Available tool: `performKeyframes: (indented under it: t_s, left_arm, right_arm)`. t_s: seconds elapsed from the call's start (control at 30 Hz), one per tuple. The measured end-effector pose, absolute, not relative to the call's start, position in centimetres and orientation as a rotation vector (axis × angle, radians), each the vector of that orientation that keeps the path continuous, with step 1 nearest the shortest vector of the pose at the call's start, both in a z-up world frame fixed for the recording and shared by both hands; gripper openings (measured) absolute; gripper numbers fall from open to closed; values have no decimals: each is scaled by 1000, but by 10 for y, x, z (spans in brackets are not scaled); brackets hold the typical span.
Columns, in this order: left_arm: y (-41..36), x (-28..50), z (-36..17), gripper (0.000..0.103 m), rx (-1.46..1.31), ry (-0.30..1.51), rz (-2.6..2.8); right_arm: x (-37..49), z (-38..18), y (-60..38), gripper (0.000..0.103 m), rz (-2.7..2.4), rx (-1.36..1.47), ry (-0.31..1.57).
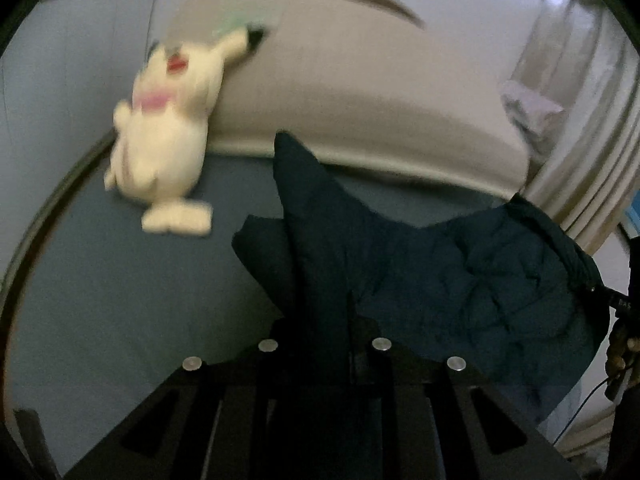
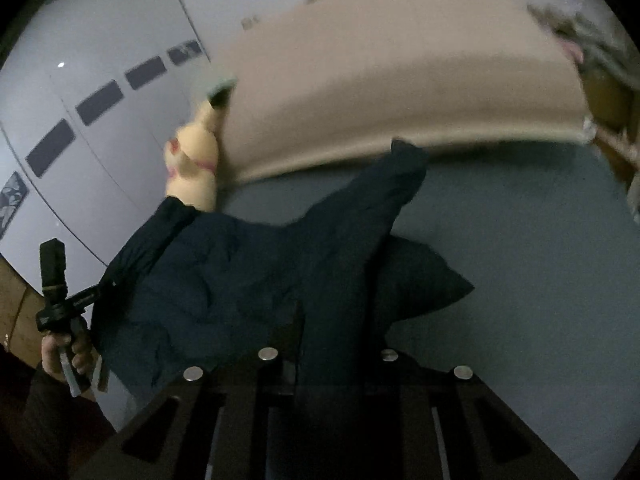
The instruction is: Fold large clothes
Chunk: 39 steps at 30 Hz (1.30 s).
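Navy fabric is hanging clenched in both claws above the bed.
Left claw [image 1: 352,312] and right claw [image 2: 298,320] are gripping the dark garment [image 1: 460,280]; likely lifting to spread, next laying it flat on the blue sheet [image 1: 120,280].

A cream plush toy [image 1: 164,136] with a pink collar lies on the blue-grey bed [image 1: 120,280], its head leaning against a big beige pillow [image 1: 360,92]. A pale green thing sits by the toy's ear, too blurred to name. Pale curtains [image 1: 592,152] hang at one side. The white wall [image 2: 100,128] behind carries a row of dark rectangles [image 2: 100,102].
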<state>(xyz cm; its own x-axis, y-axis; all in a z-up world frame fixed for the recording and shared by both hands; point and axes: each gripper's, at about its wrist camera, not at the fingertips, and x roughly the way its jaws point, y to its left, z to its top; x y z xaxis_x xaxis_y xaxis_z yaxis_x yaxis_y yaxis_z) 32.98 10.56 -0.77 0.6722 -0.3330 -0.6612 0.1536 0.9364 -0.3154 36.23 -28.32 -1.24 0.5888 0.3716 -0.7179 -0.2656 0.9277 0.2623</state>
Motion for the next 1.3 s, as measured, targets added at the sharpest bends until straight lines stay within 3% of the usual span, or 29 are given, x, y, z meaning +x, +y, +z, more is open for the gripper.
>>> performKeyframes:
  t_s: [0.17, 0.4, 0.67, 0.77, 0.8, 0.83, 0.87, 0.93, 1.07, 1.17, 1.3]
  left_arm:
    - [103, 282, 47, 15, -228, 665, -325]
    - [82, 222, 47, 15, -211, 619, -369]
    - [79, 169, -48, 16, -225, 701, -367]
    - [77, 154, -107, 17, -227, 740, -348]
    - [77, 153, -129, 18, -224, 782, -324]
    - [79, 153, -144, 23, -227, 818, -298]
    - [83, 152, -161, 32, -239, 853, -275]
    - [97, 149, -175, 49, -277, 899, -257]
    - [127, 144, -145, 55, -339, 912, -235]
    - [141, 139, -105, 62, -344, 825, -181]
    - [104, 154, -77, 69, -280, 780, -235]
  right_arm:
    - [319, 45, -308, 17, 353, 136, 755]
    - [251, 37, -354, 17, 329, 178, 730]
    - [196, -57, -379, 17, 301, 220, 830]
    - [181, -120, -374, 19, 262, 200, 895]
    - [178, -143, -377, 21, 234, 229, 930]
    - [176, -165, -381, 31, 198, 258, 968]
    - [173, -184, -384, 48, 169, 271, 1006]
    - [166, -203, -394, 60, 142, 335, 1035]
    - [158, -178, -416, 68, 48, 333, 1010]
    - [162, -140, -425, 73, -37, 315, 926]
    - [189, -111, -397, 79, 42, 314, 856]
